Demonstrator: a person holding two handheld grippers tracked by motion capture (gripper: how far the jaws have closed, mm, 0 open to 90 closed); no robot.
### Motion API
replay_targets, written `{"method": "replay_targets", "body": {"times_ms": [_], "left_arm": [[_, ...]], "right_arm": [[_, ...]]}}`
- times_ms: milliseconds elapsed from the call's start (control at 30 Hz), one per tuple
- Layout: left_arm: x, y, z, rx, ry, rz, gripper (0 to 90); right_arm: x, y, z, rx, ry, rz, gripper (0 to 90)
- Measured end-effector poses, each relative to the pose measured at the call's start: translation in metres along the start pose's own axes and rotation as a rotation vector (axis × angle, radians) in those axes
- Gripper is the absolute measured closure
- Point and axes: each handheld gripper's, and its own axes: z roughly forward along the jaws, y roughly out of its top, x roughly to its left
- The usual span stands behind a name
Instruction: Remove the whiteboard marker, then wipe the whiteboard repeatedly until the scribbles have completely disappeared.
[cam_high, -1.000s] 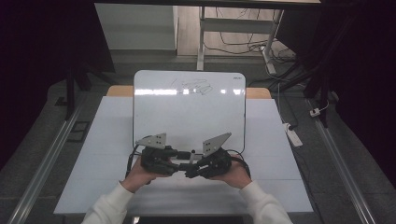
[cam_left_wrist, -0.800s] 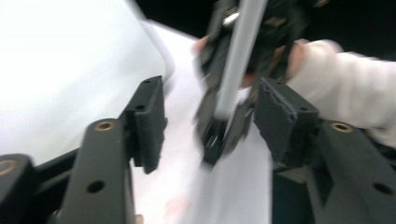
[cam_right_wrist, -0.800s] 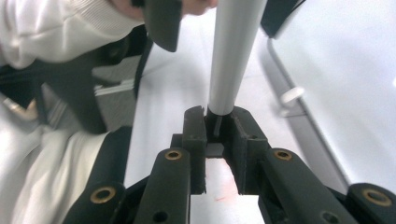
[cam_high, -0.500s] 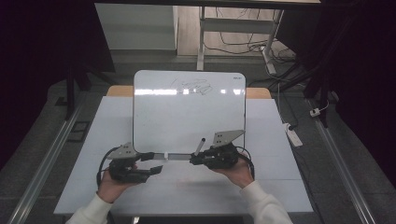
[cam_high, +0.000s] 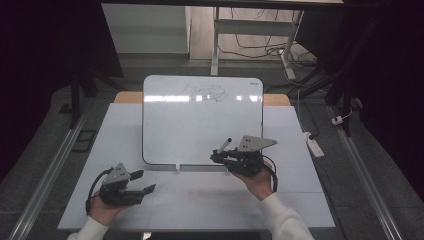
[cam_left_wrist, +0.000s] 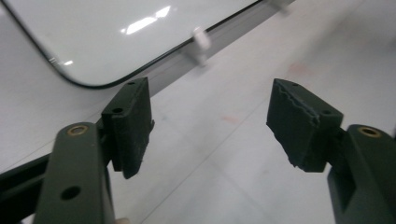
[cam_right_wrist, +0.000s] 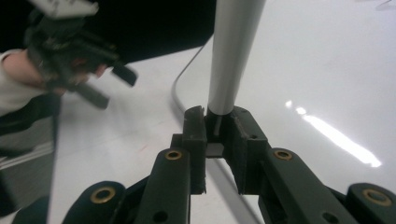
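A whiteboard (cam_high: 200, 120) lies on the white table (cam_high: 300, 165) with a black scribble (cam_high: 207, 92) near its far edge. My right gripper (cam_high: 216, 158) hovers at the board's near right corner, shut on a grey marker (cam_high: 223, 146) that points up and away. In the right gripper view the marker's barrel (cam_right_wrist: 233, 51) rises from between the pads of that gripper (cam_right_wrist: 219, 126) over the board (cam_right_wrist: 327, 70). My left gripper (cam_high: 144, 181) sits low at the near left of the table; its jaws have just been opening, with nothing between them (cam_left_wrist: 210, 126).
A small white clip (cam_high: 177, 167) sticks out of the board's near edge (cam_left_wrist: 201, 39). A power strip (cam_high: 314, 145) lies on the floor to the right. Metal rails (cam_high: 55, 165) run along both sides of the table. My left gripper (cam_right_wrist: 107, 79) appears far off in the right gripper view.
The left gripper has pulled away from the right one, going left and toward the near edge, and its jaws have spread. The right gripper has stayed near the board's edge with the marker.
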Motion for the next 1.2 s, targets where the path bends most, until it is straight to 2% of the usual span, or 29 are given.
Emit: {"method": "replay_targets", "body": {"times_ms": [100, 233, 433, 467, 500, 533, 567, 600, 667, 700, 733, 867, 900, 933, 1033, 1067, 1200], "left_arm": [[0.003, -0.004, 0.0, 0.006, 0.017, -0.012, 25.9], [0.005, -0.006, -0.001, -0.002, 0.038, -0.027, 22.2], [0.005, -0.006, -0.001, -0.007, 0.032, -0.022, 18.2], [0.005, -0.006, -0.001, -0.007, 0.03, -0.021, 18.0], [0.006, -0.006, 0.0, -0.007, 0.028, -0.023, 18.0], [0.007, -0.006, 0.0, -0.006, 0.026, -0.026, 18.0], [0.007, -0.006, 0.001, -0.005, 0.023, -0.03, 18.0], [0.008, -0.006, 0.001, -0.005, 0.018, -0.032, 18.0], [0.007, -0.007, 0.003, -0.001, 0.015, -0.03, 18.0], [0.006, -0.007, 0.003, 0.0, 0.013, -0.027, 18.0], [0.006, -0.007, 0.004, 0.002, 0.012, -0.026, 18.0], [0.004, -0.007, 0.005, 0.006, 0.007, -0.014, 18.0], [0.004, -0.007, 0.005, 0.005, 0.008, -0.013, 18.1], [0.005, -0.007, 0.005, 0.004, 0.008, -0.012, 18.1], [0.006, -0.008, 0.005, 0.006, 0.005, -0.012, 18.2], [0.006, -0.008, 0.005, 0.006, 0.004, -0.011, 18.2], [0.007, -0.009, 0.003, 0.001, 0.006, -0.014, 18.3]], "right_arm": [[-0.002, 0.002, -0.008, -0.04, -0.061, -0.009, 76.8], [-0.003, 0.004, -0.012, -0.064, -0.098, -0.012, 76.8], [-0.01, 0.013, -0.021, -0.116, -0.168, -0.004, 76.8], [-0.017, 0.019, -0.022, -0.15, -0.192, 0.011, 76.8], [-0.017, 0.019, -0.022, -0.15, -0.192, 0.011, 76.8], [-0.021, 0.022, -0.021, -0.16, -0.212, 0.014, 76.8], [-0.031, 0.033, -0.017, -0.169, -0.249, 0.016, 76.8], [-0.031, 0.033, -0.017, -0.169, -0.249, 0.016, 76.8], [-0.043, 0.045, -0.01, -0.168, -0.306, 0.001, 76.8], [-0.057, 0.057, -0.004, -0.17, -0.35, 0.007, 76.8], [-0.057, 0.057, -0.004, -0.17, -0.35, 0.007, 76.8], [-0.086, 0.073, 0.01, -0.156, -0.442, 0.03, 76.9], [-0.099, 0.078, 0.017, -0.148, -0.477, 0.045, 76.9], [-0.099, 0.078, 0.017, -0.148, -0.477, 0.045, 76.9], [-0.115, 0.083, 0.027, -0.135, -0.522, 0.06, 76.9], [-0.122, 0.085, 0.035, -0.125, -0.54, 0.056, 76.9], [-0.129, 0.087, 0.045, -0.097, -0.563, 0.045, 76.9]]}}
